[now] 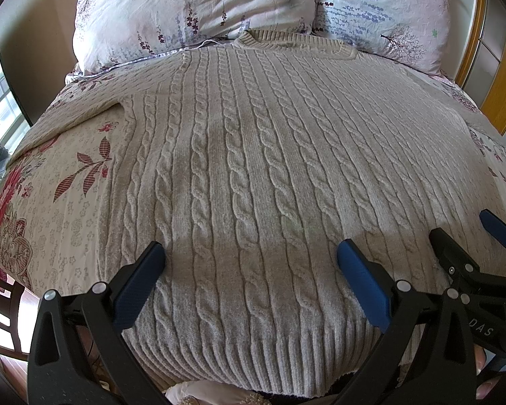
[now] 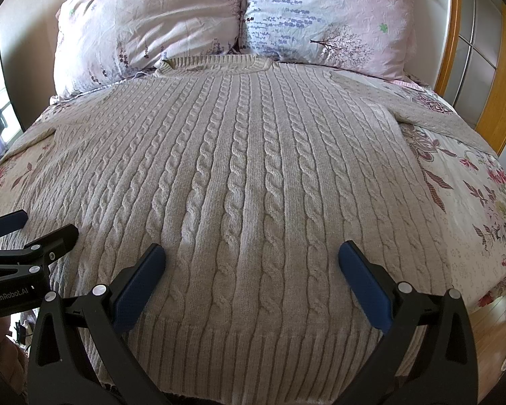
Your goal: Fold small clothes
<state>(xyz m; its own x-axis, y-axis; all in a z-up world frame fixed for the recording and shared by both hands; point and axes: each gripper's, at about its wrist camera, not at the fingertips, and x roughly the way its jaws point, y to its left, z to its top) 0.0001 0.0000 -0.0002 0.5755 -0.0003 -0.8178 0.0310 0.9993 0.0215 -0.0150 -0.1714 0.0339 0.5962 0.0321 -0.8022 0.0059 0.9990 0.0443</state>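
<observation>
I am holding my left gripper (image 1: pixel 249 258) and right gripper (image 2: pixel 251 258) wide apart, gripping nothing, over the sweater (image 1: pixel 253 168) lying flat on the bed (image 1: pixel 60 222); pinching only the top layer at the hem risks dragging the knit crooked.

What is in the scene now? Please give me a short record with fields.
garment: sweater, spread flat, not folded
surface: bed with flowered cover
behind: two pillows, collar near them
left hand-held gripper: open, above the hem
right hand-held gripper: open, above the hem
held: nothing
</observation>
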